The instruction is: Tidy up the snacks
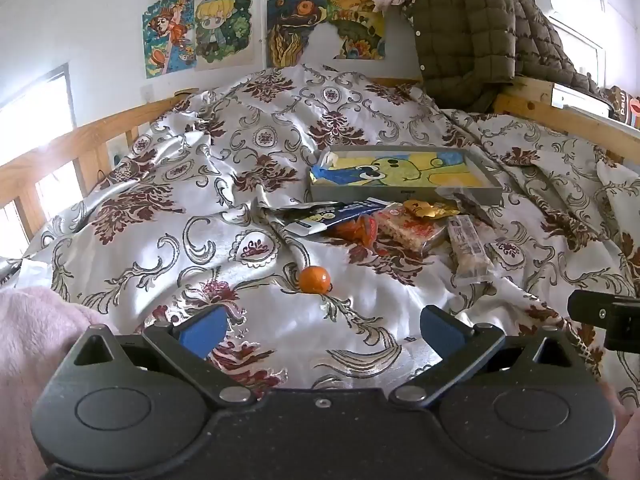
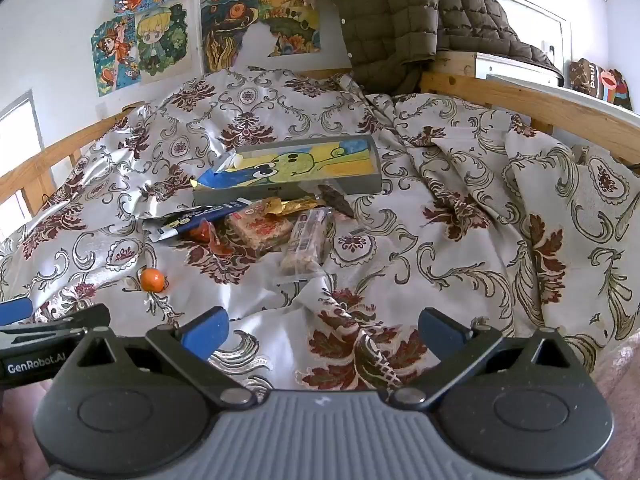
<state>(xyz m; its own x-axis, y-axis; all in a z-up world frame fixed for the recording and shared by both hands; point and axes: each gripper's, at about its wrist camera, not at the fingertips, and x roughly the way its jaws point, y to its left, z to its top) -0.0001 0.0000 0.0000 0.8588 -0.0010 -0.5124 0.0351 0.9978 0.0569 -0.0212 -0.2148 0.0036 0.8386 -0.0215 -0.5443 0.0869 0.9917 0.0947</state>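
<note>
Black hinged plastic fills the bottom of both wrist views: the left tool point(image 1: 320, 330) and the right tool point(image 2: 322, 330) each hang spread wide with nothing between their blue-padded fingers, tilted down toward a bed. Under them lies a glossy satin bedspread point(image 1: 192, 216), silvery white with dark red flower medallions and grey scrolls, rumpled into soft folds. A small round orange point(image 1: 315, 279), smooth and shiny, sits alone on the cloth just ahead of the left tool, apart from the other snacks. Farther up the bed is a loose heap of wrappers: a dark blue flat packet point(image 1: 332, 216), a crinkly red-orange wrapper point(image 1: 360, 229), a squarish clear-wrapped cake with red print point(image 1: 412, 230), a gold foil packet point(image 1: 428, 208), and a long clear-wrapped bar point(image 1: 470, 250) lying beside them toward the right. Just behind the heap rests a shallow grey rectangular tray point(image 1: 404, 193), its floor lined with a yellow and blue cartoon drawing. A pale wooden bed rail point(image 2: 532, 100) runs round the mattress, a quilted olive puffer jacket point(image 1: 468, 36) is draped at the far corner, and bright drawings point(image 1: 224, 28) are stuck to the white wall.
</note>
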